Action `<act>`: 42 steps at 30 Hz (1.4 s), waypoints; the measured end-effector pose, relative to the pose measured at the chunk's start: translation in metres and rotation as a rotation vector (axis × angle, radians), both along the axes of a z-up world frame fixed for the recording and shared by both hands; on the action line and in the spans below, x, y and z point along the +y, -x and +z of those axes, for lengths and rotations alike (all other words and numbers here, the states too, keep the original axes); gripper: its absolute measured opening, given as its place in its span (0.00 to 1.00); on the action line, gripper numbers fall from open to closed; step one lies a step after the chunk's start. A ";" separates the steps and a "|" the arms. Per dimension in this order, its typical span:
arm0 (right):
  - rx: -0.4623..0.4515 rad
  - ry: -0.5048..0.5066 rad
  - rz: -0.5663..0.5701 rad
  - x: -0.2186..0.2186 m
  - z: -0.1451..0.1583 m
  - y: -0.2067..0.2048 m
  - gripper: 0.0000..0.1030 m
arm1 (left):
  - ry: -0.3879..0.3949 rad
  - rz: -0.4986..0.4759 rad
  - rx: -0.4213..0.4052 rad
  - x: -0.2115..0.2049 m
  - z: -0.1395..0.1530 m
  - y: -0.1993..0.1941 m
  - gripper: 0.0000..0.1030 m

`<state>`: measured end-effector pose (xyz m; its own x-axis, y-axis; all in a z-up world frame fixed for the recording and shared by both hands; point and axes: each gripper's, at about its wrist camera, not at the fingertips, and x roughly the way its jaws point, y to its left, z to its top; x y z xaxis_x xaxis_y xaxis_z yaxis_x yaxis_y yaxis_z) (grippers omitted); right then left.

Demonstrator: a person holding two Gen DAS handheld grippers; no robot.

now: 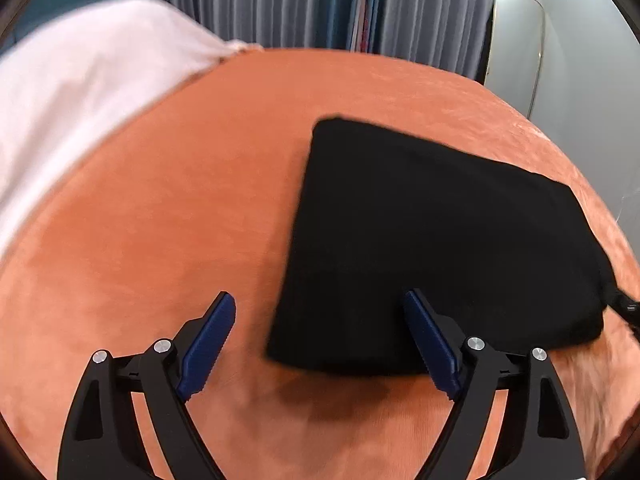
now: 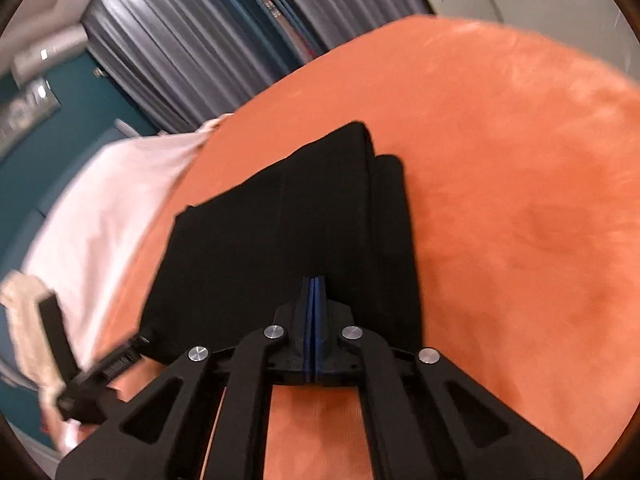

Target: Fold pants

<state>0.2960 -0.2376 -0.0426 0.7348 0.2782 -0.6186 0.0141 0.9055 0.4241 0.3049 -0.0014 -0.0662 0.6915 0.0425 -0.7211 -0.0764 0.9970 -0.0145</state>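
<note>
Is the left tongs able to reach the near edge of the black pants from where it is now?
Probably yes. The left tongs stand open just before the near edge of the folded black pants, which lie flat on the orange cover. Nothing lies between them.

Setting: a bedroom in a home. Evidence: a bed covered by an orange velvet bedspread; a white pillow at its far left; grey pleated curtains behind the bed; a teal wall to the left.
</note>
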 end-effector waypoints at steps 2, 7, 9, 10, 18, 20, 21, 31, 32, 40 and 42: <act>-0.040 0.043 0.006 0.010 0.016 0.032 0.16 | -0.073 -0.006 -0.035 -0.006 0.015 0.024 0.80; -0.106 0.107 -0.005 0.015 0.044 0.089 0.62 | -0.150 -0.045 -0.116 -0.019 0.057 0.090 0.82; -0.119 0.117 -0.002 0.015 0.050 0.113 0.67 | -0.148 -0.059 -0.123 -0.022 0.069 0.115 0.83; -0.129 0.121 0.002 0.016 0.053 0.126 0.79 | -0.143 -0.069 -0.118 -0.023 0.074 0.128 0.83; -0.273 0.191 -0.057 0.026 0.083 0.207 0.95 | -0.140 -0.061 -0.155 -0.023 0.094 0.205 0.89; -0.309 0.217 -0.080 0.032 0.089 0.221 0.95 | -0.145 -0.070 -0.165 -0.023 0.092 0.216 0.89; -0.328 0.236 -0.094 0.036 0.092 0.228 0.95 | -0.134 -0.074 -0.176 -0.022 0.091 0.220 0.89; -0.386 0.354 -0.109 0.081 0.088 0.249 0.95 | -0.129 -0.067 -0.192 0.000 0.074 0.230 0.89; -0.381 0.354 -0.107 0.085 0.087 0.248 0.95 | -0.120 -0.065 -0.184 0.002 0.074 0.229 0.89; -0.324 0.337 -0.091 0.095 0.080 0.236 0.95 | -0.106 -0.076 -0.173 0.005 0.069 0.226 0.89; -0.317 0.331 -0.087 0.093 0.079 0.235 0.95 | -0.110 -0.081 -0.179 0.001 0.068 0.227 0.89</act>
<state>0.0614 -0.1450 0.0367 0.9138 0.0323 -0.4049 0.0128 0.9941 0.1081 0.0783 0.0000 0.0021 0.8125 0.0535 -0.5806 -0.0022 0.9961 0.0886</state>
